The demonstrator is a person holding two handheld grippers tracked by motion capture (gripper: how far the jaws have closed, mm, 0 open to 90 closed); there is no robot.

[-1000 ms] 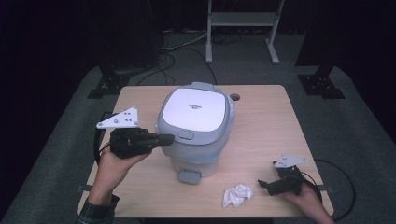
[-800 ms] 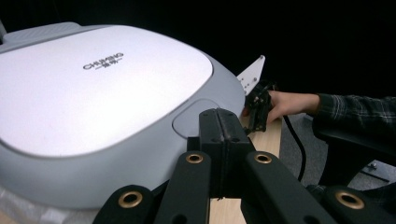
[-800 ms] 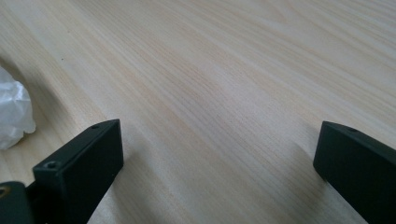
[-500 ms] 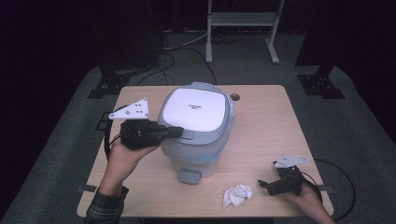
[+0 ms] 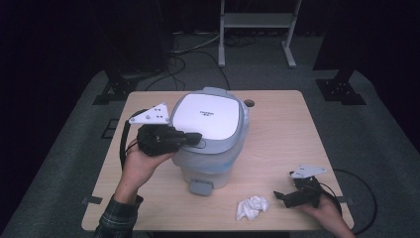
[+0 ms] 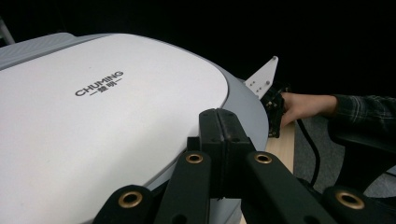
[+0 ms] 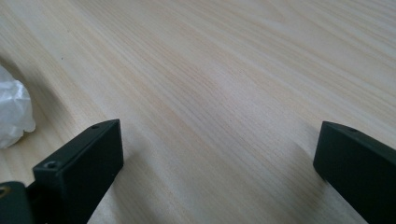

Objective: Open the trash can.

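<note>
A white and grey rice cooker stands in the middle of the wooden table, lid down. My left gripper comes in from the left, its jaws shut with nothing between them, tips at the lid's near left edge by the latch button. In the left gripper view the shut jaws lie against the rim of the white lid. My right gripper rests low on the table at the near right, jaws open. In the right gripper view its wide jaws frame bare wood.
A crumpled white tissue lies near the front edge, just left of the right gripper, and shows again as the tissue at the left. A small dark round hole sits behind the cooker. Cables trail off both sides of the table.
My left gripper has moved right and a little away from the person, from beside the cooker up to the lid's edge. The right gripper has stayed still.
</note>
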